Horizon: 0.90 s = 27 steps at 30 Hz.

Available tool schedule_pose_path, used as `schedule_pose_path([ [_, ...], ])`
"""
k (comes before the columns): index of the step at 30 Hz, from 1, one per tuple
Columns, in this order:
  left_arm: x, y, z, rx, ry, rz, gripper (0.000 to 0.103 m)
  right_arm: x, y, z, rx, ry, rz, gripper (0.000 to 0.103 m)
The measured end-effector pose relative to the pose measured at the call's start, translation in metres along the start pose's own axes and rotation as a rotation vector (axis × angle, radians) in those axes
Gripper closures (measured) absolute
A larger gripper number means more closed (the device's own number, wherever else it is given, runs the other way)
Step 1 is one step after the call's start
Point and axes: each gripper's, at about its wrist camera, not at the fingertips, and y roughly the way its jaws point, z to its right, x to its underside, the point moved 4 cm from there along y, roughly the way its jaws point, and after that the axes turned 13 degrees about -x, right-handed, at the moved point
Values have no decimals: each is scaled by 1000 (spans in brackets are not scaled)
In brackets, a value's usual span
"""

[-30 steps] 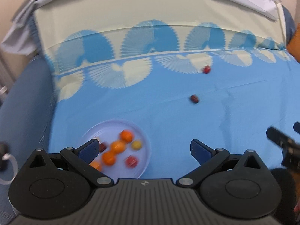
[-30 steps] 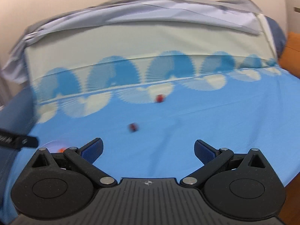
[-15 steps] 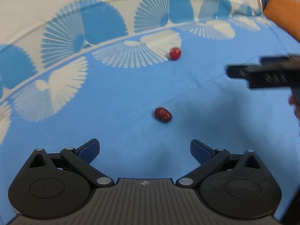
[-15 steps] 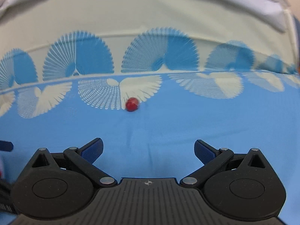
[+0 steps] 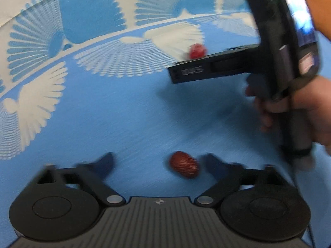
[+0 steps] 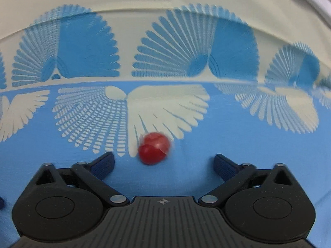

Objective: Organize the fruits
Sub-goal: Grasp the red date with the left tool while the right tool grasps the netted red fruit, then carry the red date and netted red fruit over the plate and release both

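Left gripper point(image 5: 159, 162): spread wide, dark red date point(image 5: 184, 167) near its right finger.
Right gripper point(image 6: 163, 161): released, bright red fruit point(image 6: 154, 150) just ahead, on the blue cloth point(image 6: 248, 144).

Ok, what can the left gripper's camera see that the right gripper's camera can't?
Only the left wrist view shows the dark wrinkly fruit lying between the open left gripper fingers, plus the person's hand holding the other tool. Only the right wrist view shows the open right gripper head-on. Both show the round red fruit and the blue patterned cloth.
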Motion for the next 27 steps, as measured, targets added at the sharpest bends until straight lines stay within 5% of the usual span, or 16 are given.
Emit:
schedule_pose_path([
  [1,0,-5,1,4,7,18,61,0,-4,-2,-1,-22,33,66],
  [2,0,-9,5,-1,37,27,70,0,-6,-3,0,-33,32,72],
  [11,5,-54,-9,-68,22,32,70,-13,-64,-9,7,20,63,72],
  [18,37,-139,-43,-92,-81,-28,70,0,-184,-48,-30,114,169,72],
  [27,102,-267,-80,-127,-171,-6,70,43,-324,-147,-144,47,216,71],
])
